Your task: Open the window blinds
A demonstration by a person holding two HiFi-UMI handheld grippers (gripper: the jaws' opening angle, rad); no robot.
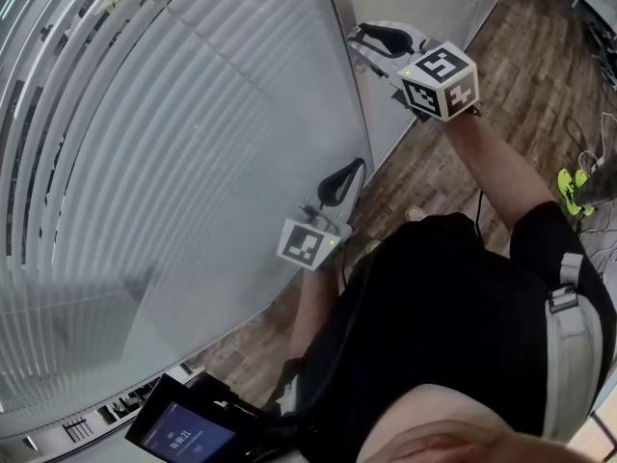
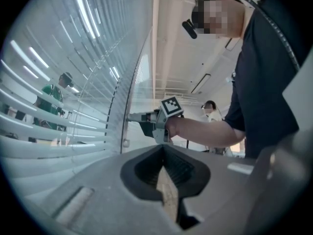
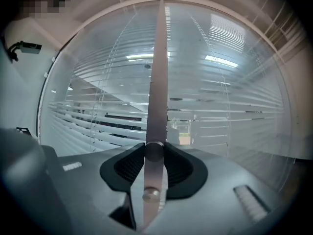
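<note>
Clamping both jaws of the right gripper [image 1: 369, 39] on the single round knob [image 3: 154, 151] of the upright metal post [image 3: 159, 72], a person faces one set of window blinds [image 1: 145, 162] hung behind glass, while the left gripper [image 1: 342, 179] is held lower near the same pane, its jaws drawn together on nothing. The two grippers carry one black-and-white marker block each, the right cube [image 1: 441, 82] and the left cube [image 1: 307, 243]; writing on one handheld screen [image 1: 181, 432] is too small to read. One pair of neon-yellow shoes [image 1: 576, 191] lies on the wooden floor [image 1: 521, 56], and two bystanders appear in the left gripper view, one in green [image 2: 53, 99] beyond the slats and one in white [image 2: 211, 112]
</note>
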